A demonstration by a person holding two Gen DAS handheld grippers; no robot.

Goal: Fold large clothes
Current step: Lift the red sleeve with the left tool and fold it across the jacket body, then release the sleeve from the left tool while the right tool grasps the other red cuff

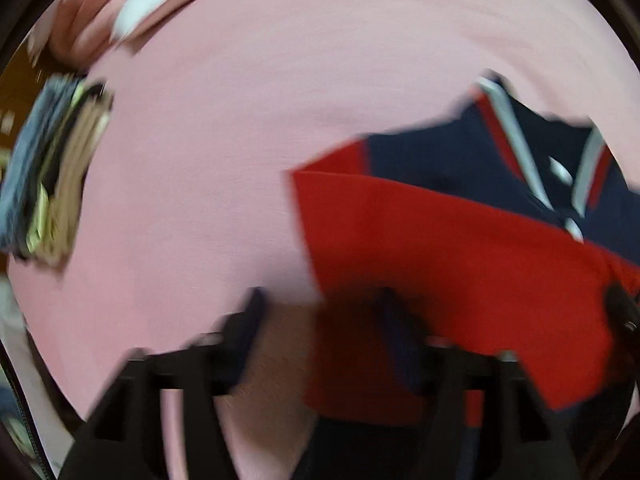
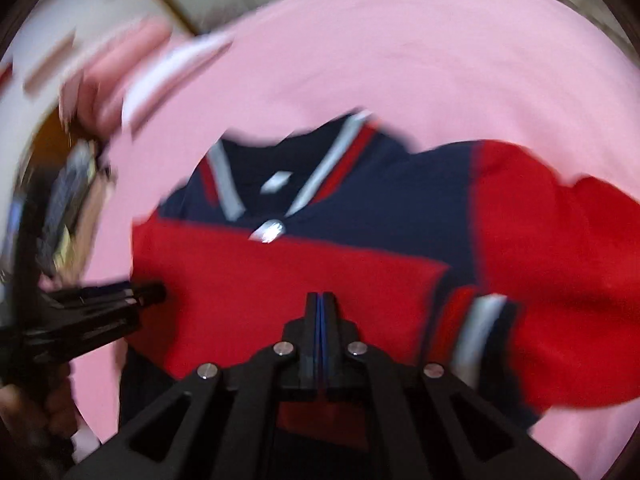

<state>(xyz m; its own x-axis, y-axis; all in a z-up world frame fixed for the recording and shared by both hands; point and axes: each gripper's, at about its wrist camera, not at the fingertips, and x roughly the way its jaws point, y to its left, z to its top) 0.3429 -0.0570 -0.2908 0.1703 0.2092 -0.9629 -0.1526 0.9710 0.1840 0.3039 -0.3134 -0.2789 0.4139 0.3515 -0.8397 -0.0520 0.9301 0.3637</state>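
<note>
One garment is present: a red and navy jacket (image 2: 320, 264) with a striped collar in white, red and navy, lying collar-up on a pink sheet (image 2: 420, 60) that covers the whole work surface. Whether that surface is a bed or a desk cannot be told. The red lower panel lies across the front of the jacket, below the navy chest. In the right wrist view one sleeve (image 2: 560, 240) extends to the right, and one striped cuff (image 2: 480, 332) lies folded in beside the red panel. One small pale label shows inside the collar, and one shiny fastener sits just below the collar opening.

Two grippers are visible. The right gripper (image 2: 320, 300) is over the lower part of the red panel, its two jaws pressed flat together with only a thin blue line between them; no cloth can be seen pinched there. The left gripper (image 1: 320, 304) is over the left edge of the jacket, its two jaws standing well apart, one over the pink sheet and one over red cloth; nothing is clamped between them. In the right wrist view the left gripper (image 2: 148, 294) enters from the left, at the jacket's edge.

One stack of folded clothes (image 1: 48, 172), in grey-blue, pale yellow and beige, sits at the far left edge of the sheet, well apart from the jacket. Both views are blurred, so finer detail cannot be read.
</note>
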